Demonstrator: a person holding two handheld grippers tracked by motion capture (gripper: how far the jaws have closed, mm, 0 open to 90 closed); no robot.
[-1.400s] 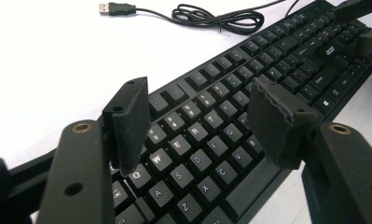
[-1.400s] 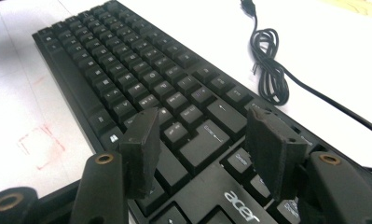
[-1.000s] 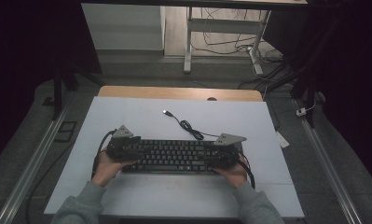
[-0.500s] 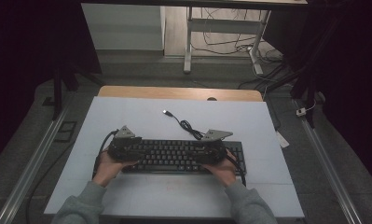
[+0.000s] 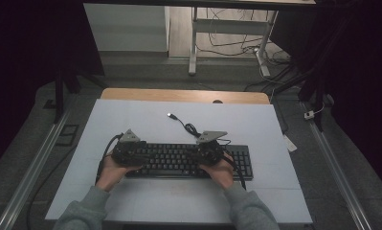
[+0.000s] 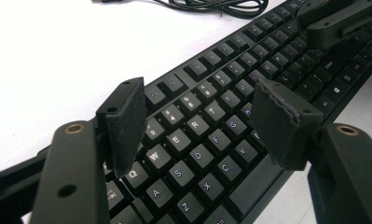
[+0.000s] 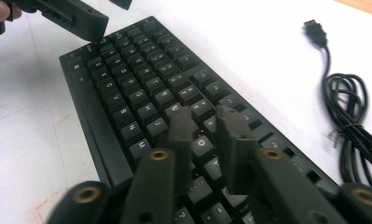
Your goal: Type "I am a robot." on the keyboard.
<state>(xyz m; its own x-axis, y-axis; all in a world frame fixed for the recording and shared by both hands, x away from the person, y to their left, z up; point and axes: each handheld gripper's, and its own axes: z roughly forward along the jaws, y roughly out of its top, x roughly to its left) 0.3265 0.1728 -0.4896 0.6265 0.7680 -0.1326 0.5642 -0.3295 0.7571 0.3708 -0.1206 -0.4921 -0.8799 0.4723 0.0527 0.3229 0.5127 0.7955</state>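
Note:
A black keyboard (image 5: 174, 160) lies across the white mat near the person. Its coiled cable (image 5: 191, 128) ends in a loose USB plug (image 5: 171, 115) behind it. My left gripper (image 5: 137, 154) hovers over the keyboard's left end. Its jaws stand wide open above the letter keys (image 6: 193, 126), with nothing gripped. My right gripper (image 5: 204, 154) is over the keyboard's middle-right. Its jaws (image 7: 204, 119) have just been closing and stand a narrow gap apart just above the keys (image 7: 141, 79), with nothing between them. The cable (image 7: 351, 116) lies to its right.
The white mat (image 5: 131, 115) covers a wooden table (image 5: 184, 95), bare behind and in front of the keyboard. Metal rails (image 5: 30, 167) run along both sides. Desk legs and loose cables (image 5: 227, 38) stand on the floor beyond.
My right gripper has slid left along the keyboard, from its right end toward the middle. My left gripper has stayed put.

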